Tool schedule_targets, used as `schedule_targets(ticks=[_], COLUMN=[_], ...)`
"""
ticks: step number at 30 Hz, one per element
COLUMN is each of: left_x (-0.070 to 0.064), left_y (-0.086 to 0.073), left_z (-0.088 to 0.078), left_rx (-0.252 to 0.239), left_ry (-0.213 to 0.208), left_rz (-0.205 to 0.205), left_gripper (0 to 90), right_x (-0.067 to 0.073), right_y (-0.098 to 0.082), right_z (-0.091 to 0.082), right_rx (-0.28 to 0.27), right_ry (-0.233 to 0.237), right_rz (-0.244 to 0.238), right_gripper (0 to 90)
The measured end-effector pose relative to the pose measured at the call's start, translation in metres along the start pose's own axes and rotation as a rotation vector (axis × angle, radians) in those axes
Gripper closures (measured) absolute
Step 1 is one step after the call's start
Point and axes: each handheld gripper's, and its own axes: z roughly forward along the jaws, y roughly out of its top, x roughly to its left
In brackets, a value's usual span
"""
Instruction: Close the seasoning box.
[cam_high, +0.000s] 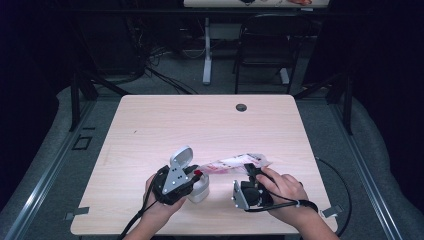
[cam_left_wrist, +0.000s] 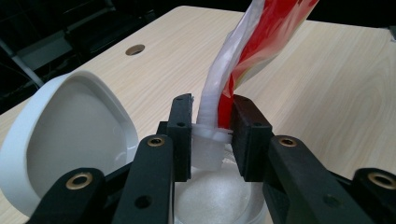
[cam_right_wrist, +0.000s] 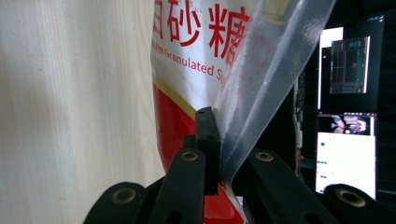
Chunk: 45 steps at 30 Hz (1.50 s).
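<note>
Sugar bag (cam_high: 235, 163) stretched low over bench (cam_high: 150, 130), tilted, mouth down at white jar (cam_high: 200, 189). Right gripper (cam_high: 251, 175) fingers clamped tight on bag's bottom edge. Left gripper (cam_high: 192, 176) fingers pinch jar's neck (cam_left_wrist: 208, 144), bag spout feeding in between them. Jar's hinged lid (cam_high: 181, 156) flipped open, standing up beside left gripper.
</note>
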Motion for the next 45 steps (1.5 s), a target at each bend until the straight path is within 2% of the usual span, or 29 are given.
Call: schedule_targets(ticks=[3, 4, 11, 14, 25, 27, 33, 45], left_x=[0.0, 0.0, -0.001, -0.001, 0.0, 0.0, 0.001, 0.002], left_y=[0.001, 0.001, 0.001, 0.001, 0.002, 0.002, 0.003, 0.004], left_z=[0.0, 0.0, 0.002, 0.001, 0.002, 0.002, 0.001, 0.001], left_rx=[-0.001, -0.003, 0.004, 0.002, 0.004, 0.002, -0.008, -0.014], left_ry=[-0.003, -0.005, -0.023, -0.021, -0.013, -0.011, -0.007, -0.015], left_rz=[0.003, 0.001, 0.006, 0.01, 0.009, 0.009, 0.003, 0.0], left_gripper=[71.3, 71.3, 71.3, 71.2, 71.3, 71.4, 71.3, 71.3], right_x=[0.002, 0.004, 0.009, 0.012, 0.018, 0.018, 0.023, 0.03], right_y=[-0.002, -0.003, -0.008, -0.011, -0.016, -0.016, -0.018, -0.021], right_z=[-0.001, 0.0, 0.001, 0.004, 0.009, 0.01, 0.013, 0.015], right_rx=[0.007, -0.007, -0.003, -0.03, -0.057, -0.046, -0.065, -0.08], right_ry=[0.002, 0.004, 0.005, 0.012, 0.028, 0.037, 0.04, 0.047], right_rz=[0.018, 0.04, 0.081, 0.137, 0.226, 0.23, 0.305, 0.386], right_gripper=[87.9, 87.9, 87.9, 87.9, 87.9, 87.9, 87.9, 87.9])
